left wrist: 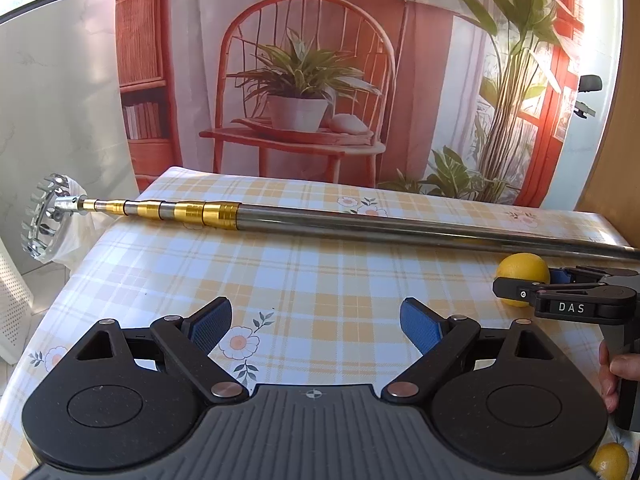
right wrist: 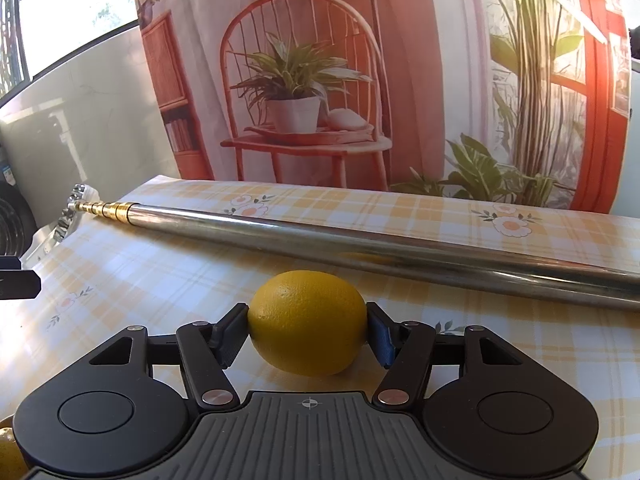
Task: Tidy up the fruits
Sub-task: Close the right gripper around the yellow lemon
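My right gripper (right wrist: 307, 334) is clamped on a lemon (right wrist: 307, 322): pebbly yellow rind, oval, pinched end to end btwn the ribbed pad on the left side and the blue pad on the right. Can't tell if the lemon's underside touches the tablecloth (right wrist: 160, 280) or sits just above it. My left gripper (left wrist: 316, 326) has its jaws spread wide w/ nothing btwn them, blue textured pads (left wrist: 420, 326) angled outward over the cloth. The cloth is glossy, smooth, yellow-and-white plaid w/ small daisy prints. Just beyond the lemon lies a telescopic pole (right wrist: 360, 246): long brushed-steel tube, round, running across the table, stepping down thru shiny gold collars to a toothed metal ring w/ a clear plastic bag at the far-left end, which hangs past the table edge. From the left wrist view the right gripper shows at the right edge, matte black w/ "DAS" lettering, fingers of a hand (left wrist: 614, 376) on its handle. A 2nd lemon (left wrist: 610, 462) peeks out at the bottom right corner there, same bumpy skin. Behind the table, a printed fabric backdrop (right wrist: 360, 80) w/ chair and potted plants.
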Demonstrator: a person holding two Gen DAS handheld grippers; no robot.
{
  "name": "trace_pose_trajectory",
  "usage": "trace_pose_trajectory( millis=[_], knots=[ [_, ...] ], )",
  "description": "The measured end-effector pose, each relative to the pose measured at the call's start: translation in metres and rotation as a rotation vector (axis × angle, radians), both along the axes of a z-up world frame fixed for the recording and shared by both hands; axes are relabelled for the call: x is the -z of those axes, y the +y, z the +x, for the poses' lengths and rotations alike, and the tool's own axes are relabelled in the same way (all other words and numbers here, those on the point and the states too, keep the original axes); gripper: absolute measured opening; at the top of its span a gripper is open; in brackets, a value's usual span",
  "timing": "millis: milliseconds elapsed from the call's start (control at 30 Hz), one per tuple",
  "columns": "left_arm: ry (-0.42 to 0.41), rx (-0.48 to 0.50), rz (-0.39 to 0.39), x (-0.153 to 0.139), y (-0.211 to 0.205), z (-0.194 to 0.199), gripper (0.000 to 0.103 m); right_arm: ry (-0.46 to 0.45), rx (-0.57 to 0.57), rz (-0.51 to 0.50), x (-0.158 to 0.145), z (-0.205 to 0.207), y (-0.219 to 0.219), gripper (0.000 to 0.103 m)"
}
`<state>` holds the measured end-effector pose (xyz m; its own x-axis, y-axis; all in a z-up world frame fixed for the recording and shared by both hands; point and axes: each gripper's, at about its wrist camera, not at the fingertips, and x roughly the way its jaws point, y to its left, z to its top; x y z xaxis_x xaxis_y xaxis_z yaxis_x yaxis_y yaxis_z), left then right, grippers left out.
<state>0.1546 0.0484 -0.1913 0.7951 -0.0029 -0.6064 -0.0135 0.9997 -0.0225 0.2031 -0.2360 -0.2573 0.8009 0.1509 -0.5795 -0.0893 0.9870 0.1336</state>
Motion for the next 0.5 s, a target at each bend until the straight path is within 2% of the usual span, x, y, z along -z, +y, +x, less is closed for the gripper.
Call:
trace_pose_trajectory(
  millis=[133, 500],
  knots=[
    [0.000, 0.004, -0.008, -0.001, -0.001, -0.008, 0.093, 0.009, -0.002, 0.037, -0.003, -0.011, -0.002, 0.058],
    [-0.005, 0.039, -0.016, -0.008, -0.007, -0.026, 0.093, 0.022, 0.009, 0.023, -0.021, -0.048, 0.002, 0.057]
  ],
)
